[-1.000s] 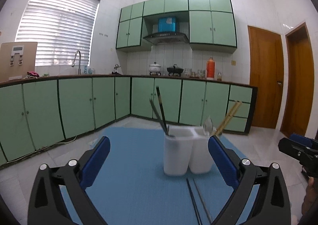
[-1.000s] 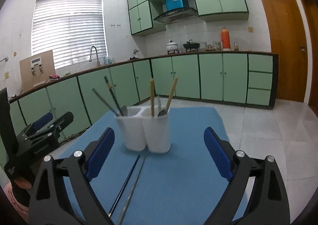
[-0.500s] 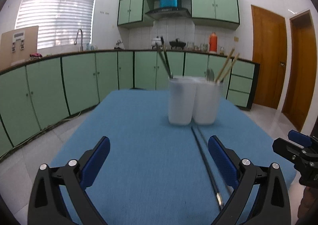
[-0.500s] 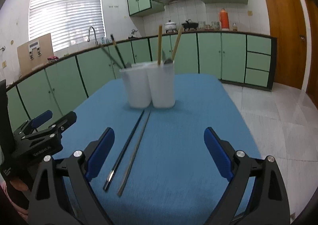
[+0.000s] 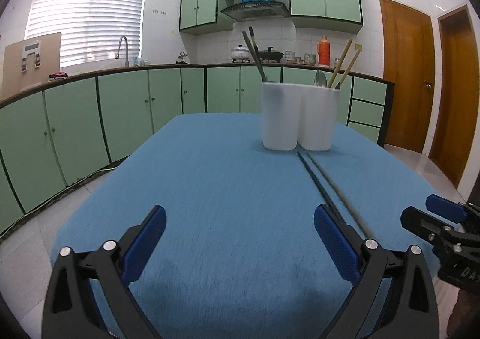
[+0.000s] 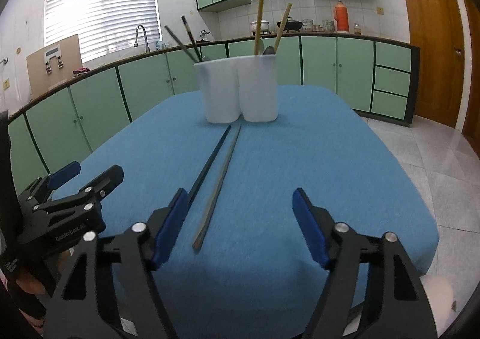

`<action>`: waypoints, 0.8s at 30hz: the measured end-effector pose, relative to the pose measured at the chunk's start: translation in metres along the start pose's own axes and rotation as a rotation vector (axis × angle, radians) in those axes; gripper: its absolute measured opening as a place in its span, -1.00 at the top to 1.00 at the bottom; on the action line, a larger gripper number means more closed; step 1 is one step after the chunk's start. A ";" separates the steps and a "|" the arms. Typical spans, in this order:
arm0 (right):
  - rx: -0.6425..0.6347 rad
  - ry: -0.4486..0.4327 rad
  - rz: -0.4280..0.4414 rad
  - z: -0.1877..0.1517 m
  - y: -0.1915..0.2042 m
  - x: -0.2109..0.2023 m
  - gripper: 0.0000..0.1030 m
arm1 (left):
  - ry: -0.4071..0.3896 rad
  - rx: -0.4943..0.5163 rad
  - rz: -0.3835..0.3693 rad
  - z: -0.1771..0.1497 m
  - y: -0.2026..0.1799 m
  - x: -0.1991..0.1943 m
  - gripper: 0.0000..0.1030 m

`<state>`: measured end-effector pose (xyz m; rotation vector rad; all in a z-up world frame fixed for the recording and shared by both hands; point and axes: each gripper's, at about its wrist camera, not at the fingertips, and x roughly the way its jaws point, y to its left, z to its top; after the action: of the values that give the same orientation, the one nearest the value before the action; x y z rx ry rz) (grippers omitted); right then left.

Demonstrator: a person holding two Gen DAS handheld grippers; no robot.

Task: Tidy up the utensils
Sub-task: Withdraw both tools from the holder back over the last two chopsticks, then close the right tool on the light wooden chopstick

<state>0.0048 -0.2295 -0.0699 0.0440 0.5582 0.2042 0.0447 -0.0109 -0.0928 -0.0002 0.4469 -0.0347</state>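
A white two-cup utensil holder (image 5: 300, 115) (image 6: 238, 90) stands on the blue table (image 5: 210, 204) (image 6: 300, 159). Its left cup holds dark chopsticks (image 5: 255, 54) (image 6: 184, 40), its right cup wooden chopsticks (image 5: 343, 64) (image 6: 270, 27) and a spoon (image 5: 320, 78). A dark chopstick (image 6: 210, 163) (image 5: 319, 183) and a grey one (image 6: 222, 181) (image 5: 336, 189) lie side by side in front of the holder. My left gripper (image 5: 240, 237) is open and empty, low over the near table edge. My right gripper (image 6: 240, 219) is open and empty, with the loose chopsticks' near ends between its fingers.
Green cabinets (image 5: 120, 111) and a counter run along the far walls, with a sink tap (image 5: 123, 48) and pots. Wooden doors (image 5: 405, 75) stand at the right. The right gripper shows at the left view's right edge (image 5: 444, 231).
Both grippers have pulled back from the holder and dropped lower toward the near table edge. The loose chopsticks now lie fully in view. Both grippers stay open.
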 end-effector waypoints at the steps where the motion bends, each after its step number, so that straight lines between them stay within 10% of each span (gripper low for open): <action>1: -0.007 -0.004 -0.009 -0.003 0.003 0.001 -0.18 | 0.000 0.001 0.000 -0.002 0.000 0.000 -0.88; 24: -0.036 -0.011 -0.027 -0.029 0.033 0.016 0.68 | 0.000 -0.029 0.007 -0.021 0.008 -0.004 -0.88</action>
<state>-0.0032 -0.1939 -0.0992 0.0021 0.5441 0.1876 0.0319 -0.0028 -0.1099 -0.0270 0.4471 -0.0214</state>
